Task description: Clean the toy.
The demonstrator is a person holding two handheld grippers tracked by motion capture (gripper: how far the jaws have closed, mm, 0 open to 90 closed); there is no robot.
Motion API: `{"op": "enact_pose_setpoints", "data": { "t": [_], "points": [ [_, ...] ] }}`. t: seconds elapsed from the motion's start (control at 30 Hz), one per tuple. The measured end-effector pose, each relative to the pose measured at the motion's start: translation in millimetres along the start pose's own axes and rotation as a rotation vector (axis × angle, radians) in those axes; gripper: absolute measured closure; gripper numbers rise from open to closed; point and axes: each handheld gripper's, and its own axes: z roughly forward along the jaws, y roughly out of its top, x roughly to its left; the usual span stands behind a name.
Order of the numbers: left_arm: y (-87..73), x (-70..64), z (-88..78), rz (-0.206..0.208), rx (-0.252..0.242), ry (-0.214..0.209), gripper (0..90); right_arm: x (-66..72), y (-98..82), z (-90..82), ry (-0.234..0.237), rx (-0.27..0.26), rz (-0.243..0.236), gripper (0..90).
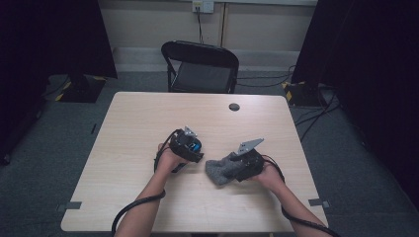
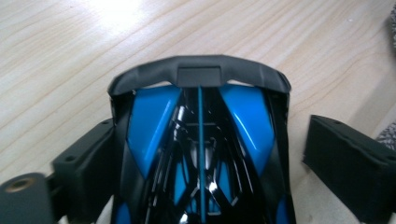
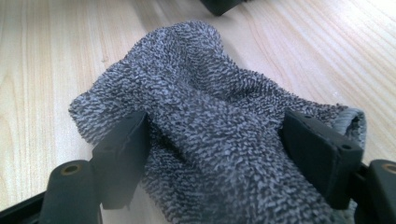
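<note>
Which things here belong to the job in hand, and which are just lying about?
In the job:
- toy car, blue and black, between the left hand-held gripper jaws
- grey cloth, bunched in the right hand-held gripper

Lying about:
- folding chair behind the table
- dark round cap at the table's far edge

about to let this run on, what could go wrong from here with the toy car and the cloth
1. The left gripper has the blue and black toy car between its jaws, but the right-hand pad stands clear of it, so the car may slip or tilt.
2. The right gripper pinches only a bunched fold of the grey cloth; it could pull free when wiping.
</note>
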Motion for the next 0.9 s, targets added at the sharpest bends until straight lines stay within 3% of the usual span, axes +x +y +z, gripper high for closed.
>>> {"op": "enact_pose_setpoints", "data": {
  "t": [0.23, 0.43, 0.6, 0.9],
  "points": [
    [2.2, 0.2, 0.4, -0.013, 0.003, 0.011, 6.9, -0.9, 0.2, 0.3, 0.002, 0.002, 0.004, 24.2],
    [0.1, 7.2, -5.4, -0.014, -0.013, 0.019, 24.6, -1.2, -0.6, 0.2, 0.003, -0.003, 0.005, 24.3],
    [3.1, 6.3, -5.4, -0.019, 0.010, 0.026, 25.2, -1.5, -0.9, 0.1, 0.005, -0.006, 0.010, 24.9],
    [0.1, 5.0, -5.6, -0.032, -0.013, 0.035, 25.5, -2.0, -0.5, 0.2, 0.003, -0.007, 0.016, 25.4]
  ]
}}
